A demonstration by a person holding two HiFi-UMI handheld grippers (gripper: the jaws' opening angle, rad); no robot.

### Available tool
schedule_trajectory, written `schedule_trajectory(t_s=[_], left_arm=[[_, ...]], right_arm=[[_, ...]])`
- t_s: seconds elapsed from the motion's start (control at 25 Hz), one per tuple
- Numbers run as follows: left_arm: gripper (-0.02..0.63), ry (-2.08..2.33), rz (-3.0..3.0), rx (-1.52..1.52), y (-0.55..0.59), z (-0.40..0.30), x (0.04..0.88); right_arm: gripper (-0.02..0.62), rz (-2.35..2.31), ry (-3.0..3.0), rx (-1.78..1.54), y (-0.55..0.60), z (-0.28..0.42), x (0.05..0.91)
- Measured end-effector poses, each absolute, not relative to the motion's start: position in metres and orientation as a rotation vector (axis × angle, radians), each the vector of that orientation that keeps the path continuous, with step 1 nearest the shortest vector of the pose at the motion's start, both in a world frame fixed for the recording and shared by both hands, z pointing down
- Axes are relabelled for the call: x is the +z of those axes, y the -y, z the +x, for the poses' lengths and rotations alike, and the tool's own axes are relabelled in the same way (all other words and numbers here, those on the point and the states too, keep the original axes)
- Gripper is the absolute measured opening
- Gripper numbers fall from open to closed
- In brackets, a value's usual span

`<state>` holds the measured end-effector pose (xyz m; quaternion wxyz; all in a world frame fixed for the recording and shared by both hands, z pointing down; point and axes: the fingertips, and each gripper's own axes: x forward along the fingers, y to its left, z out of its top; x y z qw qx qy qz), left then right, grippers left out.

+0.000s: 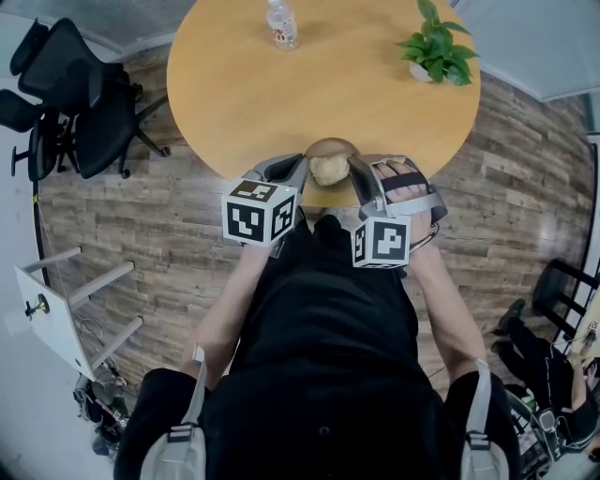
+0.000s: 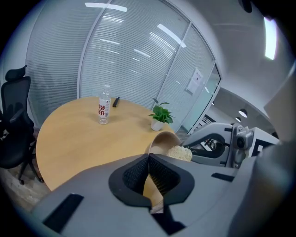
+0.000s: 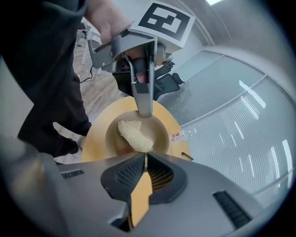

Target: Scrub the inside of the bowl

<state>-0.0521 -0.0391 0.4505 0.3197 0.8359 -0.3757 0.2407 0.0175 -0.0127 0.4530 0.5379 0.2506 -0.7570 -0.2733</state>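
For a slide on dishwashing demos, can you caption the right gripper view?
Right tool holds a sponge inside the bowl while the left tool clamps its rim.

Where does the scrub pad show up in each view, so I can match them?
Head view: scrub pad at centre, inside the bowl.
Left gripper view: scrub pad right of centre, in the tilted bowl.
Right gripper view: scrub pad at centre, just above the jaws.
Shared landmark: the water bottle on the table.
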Motion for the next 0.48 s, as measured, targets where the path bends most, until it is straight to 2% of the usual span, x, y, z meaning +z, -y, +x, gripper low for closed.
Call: schedule_trajectory(t_s=[0.48], left_arm=[[0.014, 1.002, 2.165, 0.596, 0.046, -0.057, 0.451]], right_arm=[[0.034, 0.673, 1.945, -0.521, -0.001, 0.008, 0.458]])
